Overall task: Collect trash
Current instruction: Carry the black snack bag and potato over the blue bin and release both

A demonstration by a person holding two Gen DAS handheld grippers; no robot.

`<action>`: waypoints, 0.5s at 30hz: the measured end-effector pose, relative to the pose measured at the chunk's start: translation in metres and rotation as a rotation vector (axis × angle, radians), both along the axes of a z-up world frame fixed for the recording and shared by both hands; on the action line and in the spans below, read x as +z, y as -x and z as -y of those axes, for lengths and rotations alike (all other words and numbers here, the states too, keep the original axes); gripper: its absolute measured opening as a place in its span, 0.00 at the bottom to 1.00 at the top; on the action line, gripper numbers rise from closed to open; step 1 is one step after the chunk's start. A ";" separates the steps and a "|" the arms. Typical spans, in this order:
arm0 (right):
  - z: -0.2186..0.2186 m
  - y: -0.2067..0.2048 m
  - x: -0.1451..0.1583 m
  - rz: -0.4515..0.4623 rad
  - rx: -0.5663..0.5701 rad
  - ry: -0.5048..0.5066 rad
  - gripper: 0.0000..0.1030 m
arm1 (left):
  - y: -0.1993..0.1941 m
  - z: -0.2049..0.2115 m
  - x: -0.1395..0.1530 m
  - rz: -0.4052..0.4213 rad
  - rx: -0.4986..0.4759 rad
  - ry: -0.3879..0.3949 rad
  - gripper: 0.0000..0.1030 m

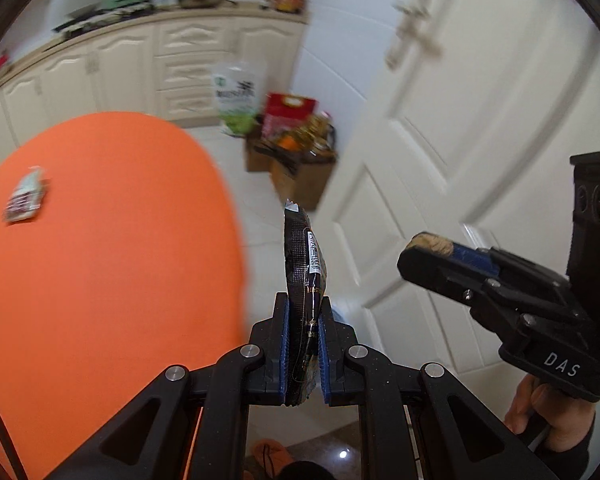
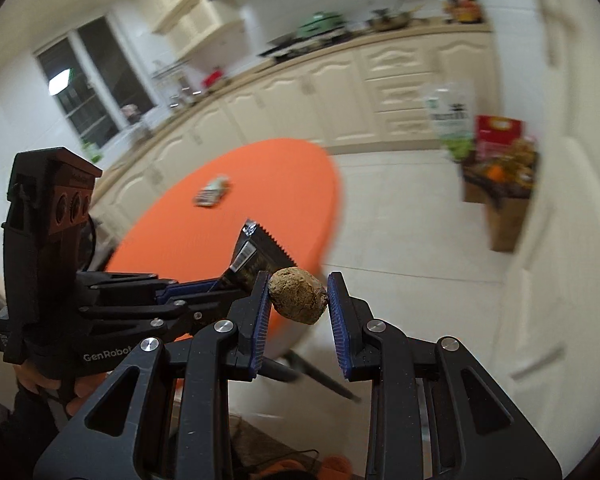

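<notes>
Left wrist view: left gripper [image 1: 304,344] jaws pinching black wrapper [image 1: 303,280], held upright beside the orange table [image 1: 100,272]; right gripper [image 2: 298,312] jaws clamped on a brown lump [image 2: 298,295]; farther off, small packet [image 1: 25,195] lying on the table; cardboard boxes [image 1: 300,168] of clutter on the floor by the white door [image 1: 460,120].

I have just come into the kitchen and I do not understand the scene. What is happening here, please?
A person is collecting trash with a handheld gripper in each hand. The left gripper is shut on a flat black plastic snack wrapper, held upright on its edge. The right gripper holds a brownish crumpled lump between its blue pads. Both are in the air beside the round orange table, where one small packet lies. The background is blurred.
</notes>
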State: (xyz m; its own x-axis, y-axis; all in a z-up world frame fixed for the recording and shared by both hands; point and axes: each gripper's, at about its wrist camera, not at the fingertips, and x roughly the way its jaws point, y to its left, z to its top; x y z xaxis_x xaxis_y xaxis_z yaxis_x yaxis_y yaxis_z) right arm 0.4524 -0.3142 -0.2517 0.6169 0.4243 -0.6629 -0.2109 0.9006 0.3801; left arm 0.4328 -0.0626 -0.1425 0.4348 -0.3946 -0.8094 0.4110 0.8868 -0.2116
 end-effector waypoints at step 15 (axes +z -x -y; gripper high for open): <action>0.107 -0.001 -0.098 -0.148 -0.149 -0.012 0.26 | -0.064 0.183 -0.096 -0.158 -0.135 -0.178 0.12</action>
